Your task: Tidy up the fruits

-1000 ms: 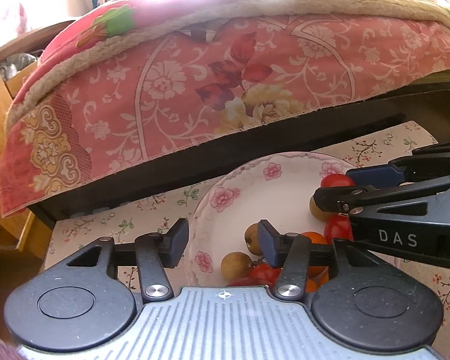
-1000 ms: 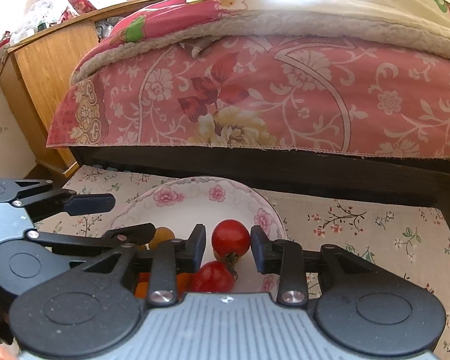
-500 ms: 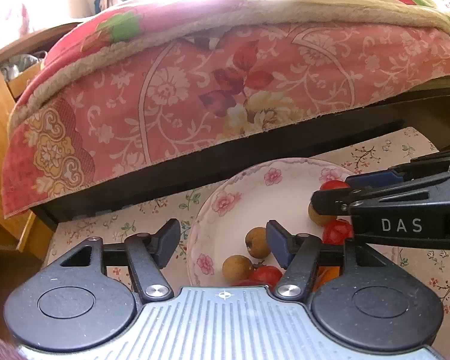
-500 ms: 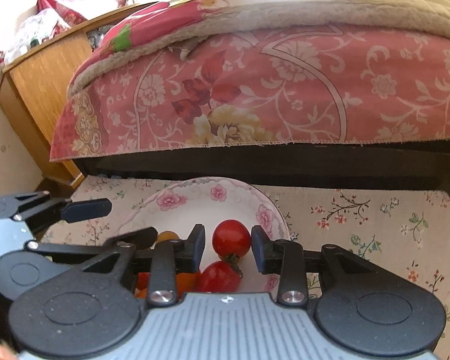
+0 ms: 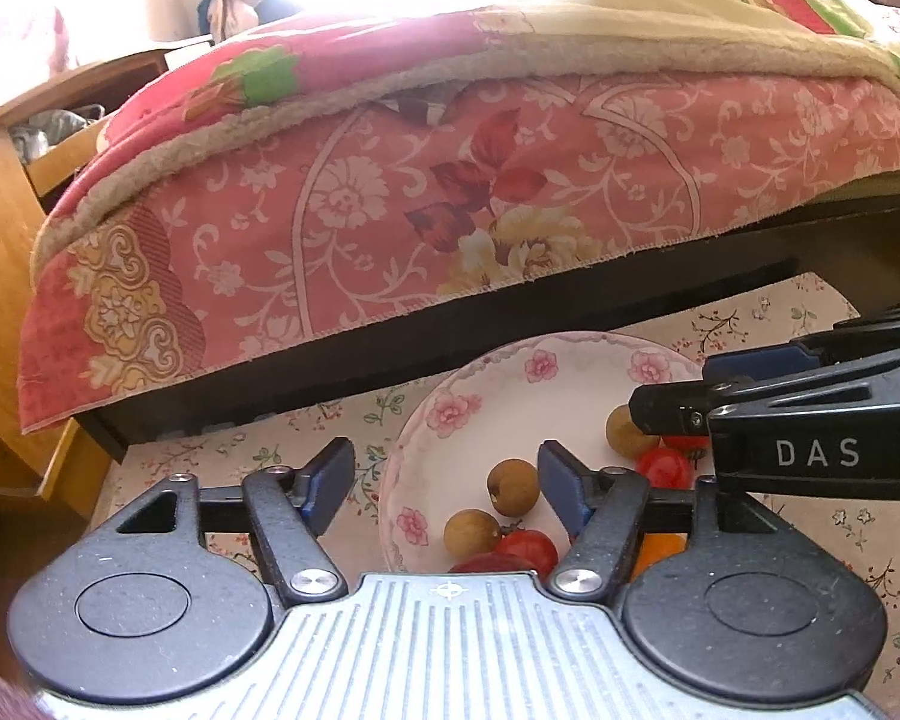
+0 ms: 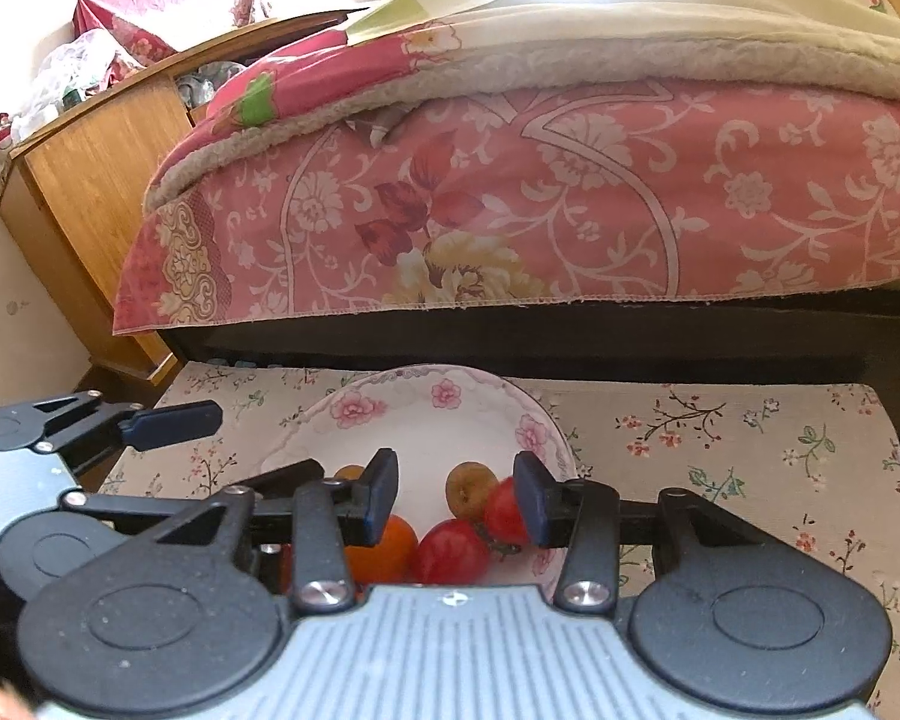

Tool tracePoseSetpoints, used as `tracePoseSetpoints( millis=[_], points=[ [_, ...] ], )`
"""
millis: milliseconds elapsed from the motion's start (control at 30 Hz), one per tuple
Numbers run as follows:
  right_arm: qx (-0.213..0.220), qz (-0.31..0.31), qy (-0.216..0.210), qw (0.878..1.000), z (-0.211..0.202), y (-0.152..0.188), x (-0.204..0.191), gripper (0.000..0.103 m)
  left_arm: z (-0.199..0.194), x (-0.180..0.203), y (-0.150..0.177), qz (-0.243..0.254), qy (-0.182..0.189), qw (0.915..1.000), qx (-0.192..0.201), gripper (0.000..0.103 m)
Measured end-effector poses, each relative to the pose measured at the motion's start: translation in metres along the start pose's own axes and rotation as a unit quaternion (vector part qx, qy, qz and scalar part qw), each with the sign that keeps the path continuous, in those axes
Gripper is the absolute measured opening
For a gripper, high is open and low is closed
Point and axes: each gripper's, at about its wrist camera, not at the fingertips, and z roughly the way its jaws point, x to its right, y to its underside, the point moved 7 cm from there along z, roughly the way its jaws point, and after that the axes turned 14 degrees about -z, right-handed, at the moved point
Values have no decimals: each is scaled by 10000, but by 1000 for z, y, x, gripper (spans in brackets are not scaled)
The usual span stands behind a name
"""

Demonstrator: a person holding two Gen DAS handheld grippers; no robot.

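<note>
I've got both grippers low over the white floral-rimmed plate (image 5: pixel 450 414), which sits on the flower-print cloth-covered table (image 6: pixel 720 420) close to its far edge, w/ the pink floral quilt (image 5: pixel 450 192) hanging just behind. Left gripper (image 5: pixel 444 480): jaws have just been opening, now released, nothing pinched; a small brown round fruit (image 5: pixel 513 487) lies on the plate btwn the fingers, untouched. Right gripper (image 6: pixel 456 498): jaws have also just been opening, released; a red cherry tomato (image 6: pixel 501 510) sits just beside the right pad, contact unclear, w/ a brown fruit (image 6: pixel 468 489) behind it. Another red tomato (image 6: pixel 450 552) and an orange round fruit (image 6: pixel 390 546) bunch at the plate's near edge
</note>
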Motion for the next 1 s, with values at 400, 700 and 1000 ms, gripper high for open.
tracePoseSetpoints(
  millis=[400, 700, 1000],
  points=[
    [-53, 122, 312, 9994, -13, 4, 5, 45, -8, -2, 3, -106, -133, 9999, -3, 84],
    [-117, 90, 464, 9988, -20, 10, 2, 45, -14, 1, 6, 25, -370, 9992, 135, 97],
    [-82, 173, 572, 9982, -31, 9, 1, 45, -22, 4, 5, -50, -378, 9991, 181, 102]
  ],
)
